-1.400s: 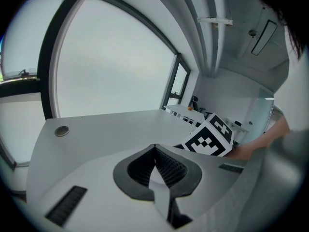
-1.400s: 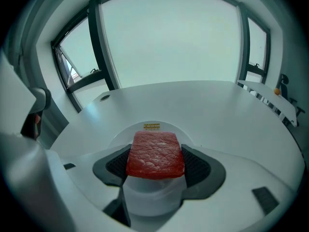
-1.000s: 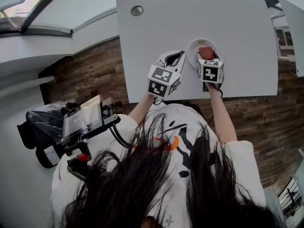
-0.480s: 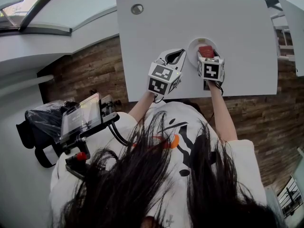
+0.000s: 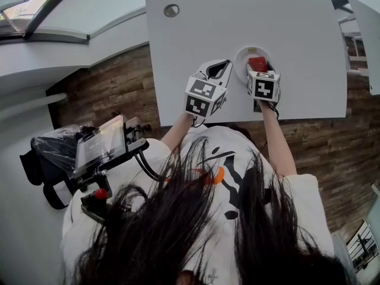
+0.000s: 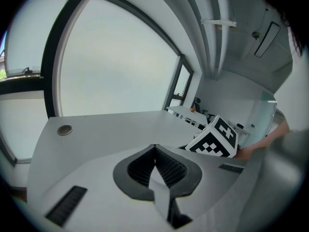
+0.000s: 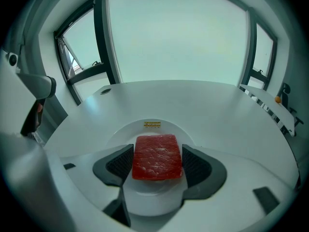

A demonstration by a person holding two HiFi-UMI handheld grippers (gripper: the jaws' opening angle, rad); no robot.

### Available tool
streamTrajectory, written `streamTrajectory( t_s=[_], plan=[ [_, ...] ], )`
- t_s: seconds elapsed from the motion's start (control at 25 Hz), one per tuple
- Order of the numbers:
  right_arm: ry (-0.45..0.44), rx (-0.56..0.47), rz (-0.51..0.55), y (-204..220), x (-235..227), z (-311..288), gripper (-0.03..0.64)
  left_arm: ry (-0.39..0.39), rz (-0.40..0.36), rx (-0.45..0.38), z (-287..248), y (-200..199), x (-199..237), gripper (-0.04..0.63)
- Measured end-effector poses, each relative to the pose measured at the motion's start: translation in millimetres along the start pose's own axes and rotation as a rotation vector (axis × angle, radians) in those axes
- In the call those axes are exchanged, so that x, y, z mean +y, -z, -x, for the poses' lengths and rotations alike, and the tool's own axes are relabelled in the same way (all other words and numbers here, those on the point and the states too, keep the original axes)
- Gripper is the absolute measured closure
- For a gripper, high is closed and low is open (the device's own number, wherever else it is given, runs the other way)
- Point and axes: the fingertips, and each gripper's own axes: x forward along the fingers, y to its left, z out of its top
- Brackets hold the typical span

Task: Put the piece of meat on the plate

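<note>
A small yellow label (image 7: pixel 152 124) sits on the far rim of the white plate (image 7: pixel 125 132). It carries a line of print, but the print is too small for me to read. The only other markings in sight are the black-and-white squares on the marker cube (image 6: pixel 217 139) of my right gripper (image 7: pixel 158 150). The piece of meat (image 7: pixel 157 159), a flat red slab, lies on the plate just on my side of the label. My right gripper straddles it there, jaws only as far apart as the slab is wide, with one dark ribbed pad (image 7: pixel 120 162) against each long edge. The slab looks flat on the plate, though I cannot tell whether its full weight rests there. My left gripper (image 6: pixel 154 149) hangs just to the left of the plate over the white table (image 5: pixel 208 28). Its jaws are drawn together until the tips meet, and nothing is between them. A round grommet (image 5: pixel 171 10) is set into the table well away from the plate, towards the far left corner.
</note>
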Motion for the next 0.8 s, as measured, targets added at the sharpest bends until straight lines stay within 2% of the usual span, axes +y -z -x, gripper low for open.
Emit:
streamTrajectory(
  t_s=[0.24,0.36,0.56,0.8],
  plan=[
    [-0.009,0.018,-0.007,0,0,0,0.318,0.005,-0.003,0.003,-2,0,-2,0.589],
    [-0.023,0.014,-0.065,-1,-1,2,0.318,0.004,-0.007,0.003,-1,0,-1,0.589],
    [-0.029,-0.034,-0.160,-10,-8,15,0.318,0.004,-0.016,0.008,-1,2,3,0.589],
    [-0.038,-0.118,-0.173,-26,-9,49,0.319,0.018,-0.016,-0.001,-1,-3,-2,0.589]
  ],
)
